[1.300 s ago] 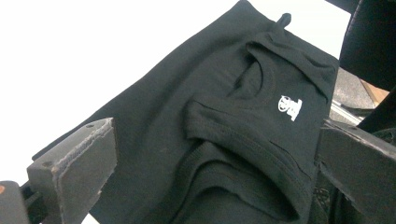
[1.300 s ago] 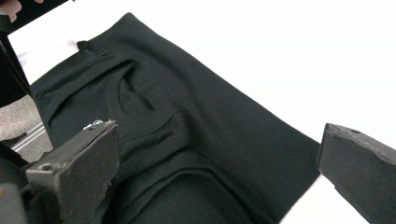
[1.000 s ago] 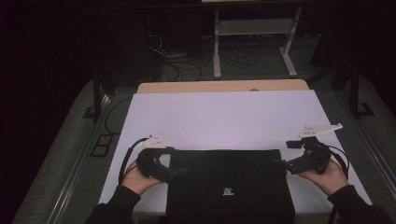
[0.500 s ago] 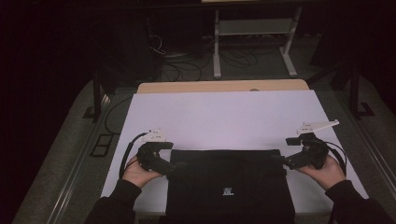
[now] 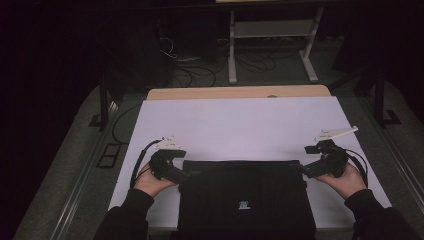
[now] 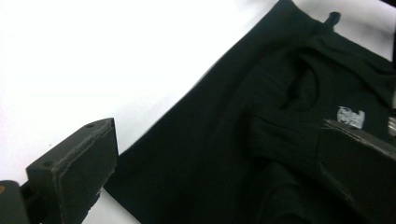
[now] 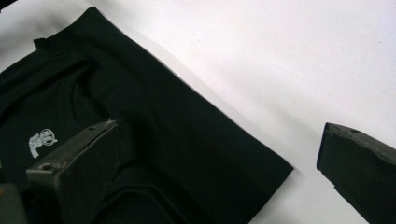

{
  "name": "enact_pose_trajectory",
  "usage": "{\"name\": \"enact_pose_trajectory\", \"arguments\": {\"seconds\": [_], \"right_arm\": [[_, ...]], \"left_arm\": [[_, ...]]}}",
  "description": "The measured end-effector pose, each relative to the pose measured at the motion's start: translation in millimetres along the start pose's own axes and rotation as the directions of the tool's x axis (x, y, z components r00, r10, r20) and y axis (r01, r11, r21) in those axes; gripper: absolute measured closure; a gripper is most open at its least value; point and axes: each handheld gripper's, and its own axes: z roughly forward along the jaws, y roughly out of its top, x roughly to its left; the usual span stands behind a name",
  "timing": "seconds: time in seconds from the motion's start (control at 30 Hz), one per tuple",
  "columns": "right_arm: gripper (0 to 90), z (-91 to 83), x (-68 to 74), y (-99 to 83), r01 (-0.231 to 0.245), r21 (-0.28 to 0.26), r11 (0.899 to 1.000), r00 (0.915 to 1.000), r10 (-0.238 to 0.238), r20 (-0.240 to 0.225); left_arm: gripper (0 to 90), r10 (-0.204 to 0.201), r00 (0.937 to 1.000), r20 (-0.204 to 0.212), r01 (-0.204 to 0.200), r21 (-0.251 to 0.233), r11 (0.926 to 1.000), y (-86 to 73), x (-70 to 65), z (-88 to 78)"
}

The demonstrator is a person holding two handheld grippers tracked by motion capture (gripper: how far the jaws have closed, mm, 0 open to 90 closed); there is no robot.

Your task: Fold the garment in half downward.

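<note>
Garment [image 5: 245, 197] flat at the table's near edge, a gripper at each far corner.
Its far edge runs left-right between left gripper [image 5: 181, 175] and right gripper [image 5: 306, 171]; both jaws gape wide, each straddling a corner, nothing pinched yet.
</note>
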Motion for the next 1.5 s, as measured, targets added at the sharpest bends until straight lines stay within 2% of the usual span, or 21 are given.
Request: {"name": "enact_pose_trajectory", "arguments": {"seconds": [0.23,0.4,0.73,0.83,1.0,1.2,1.5], "right_arm": [[0.0,6.3,-4.7,-3.2,-0.001,0.020,1.000,1.0000,0.001,0.000],[0.0,9.2,-9.4,-5.9,-0.009,0.024,1.000,1.0000,0.009,-0.003],[1.0,16.1,-18.1,-8.2,-0.019,0.048,0.999,0.9998,0.019,-0.002],[1.6,19.3,-20.4,-8.8,-0.019,0.056,0.998,0.9998,0.019,0.001],[2.0,24.1,-25.3,-10.6,-0.025,0.071,0.997,0.9997,0.025,0.008],[8.7,28.4,-31.0,-15.2,-0.025,0.090,0.996,0.9996,0.026,-0.007],[22.2,34.1,-39.2,-20.1,-0.033,0.109,0.993,0.9994,0.034,-0.010]], "left_arm": [[0.0,-0.007,1.0000,-0.003,0.007,0.013,0.9999,-1.5,8.5,7.6],[0.0,-0.043,0.9991,0.002,0.043,0.023,0.9988,-3.8,14.7,10.6],[0.0,-0.058,0.9983,0.009,0.057,0.029,0.9979,-7.6,22.4,17.6],[0.0,-0.076,0.9969,0.020,0.076,0.013,0.9970,-11.4,26.0,19.3],[0.0,-0.090,0.9957,0.021,0.089,0.026,0.9957,-16.5,30.4,23.0],[0.0,-0.105,0.9945,0.006,0.105,0.028,0.9941,-20.5,36.4,23.7],[0.0,-0.093,0.9957,-0.008,0.093,0.051,0.9944,-22.7,39.9,29.1]]}}
